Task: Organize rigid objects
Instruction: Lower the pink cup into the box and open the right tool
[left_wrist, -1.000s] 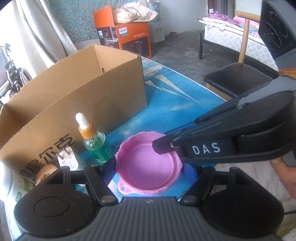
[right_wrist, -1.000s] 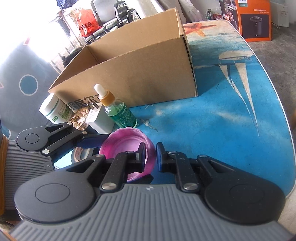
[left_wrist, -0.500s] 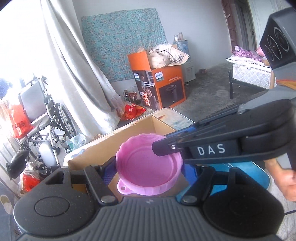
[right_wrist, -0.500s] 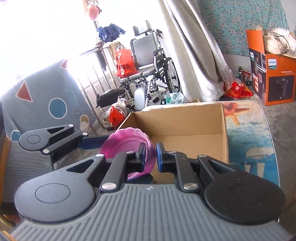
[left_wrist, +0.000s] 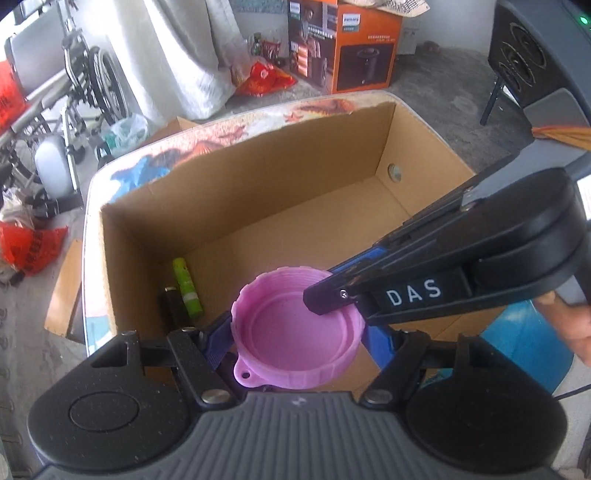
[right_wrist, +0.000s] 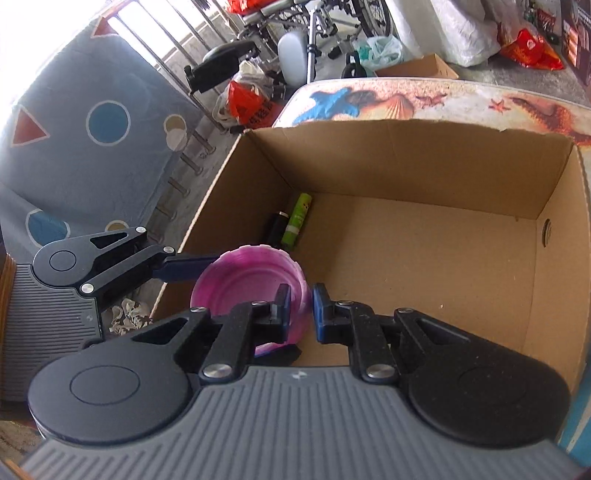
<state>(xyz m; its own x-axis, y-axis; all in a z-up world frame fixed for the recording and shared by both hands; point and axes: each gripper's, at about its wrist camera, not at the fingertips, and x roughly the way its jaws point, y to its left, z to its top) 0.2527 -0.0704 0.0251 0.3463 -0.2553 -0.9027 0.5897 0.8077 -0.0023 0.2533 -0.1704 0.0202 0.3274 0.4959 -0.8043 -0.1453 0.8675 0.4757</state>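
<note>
Both grippers hold the pink lid (left_wrist: 295, 339) low in the frame, over the cardboard box (left_wrist: 258, 192): left gripper (left_wrist: 297, 341) spans its width, right gripper (right_wrist: 300, 308) pinches its rim. Uneven release could tip it onto the green tube (left_wrist: 187, 291).

A pink lid (left_wrist: 295, 328) was seen above a plain brown cardboard box (left_wrist: 332, 184); a green tube (left_wrist: 187, 288) lay inside.

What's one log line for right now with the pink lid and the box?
left gripper: shut on pink lid | right gripper: shut on pink lid rim | lid: above cardboard box | box holds: green tube, black tube
</note>
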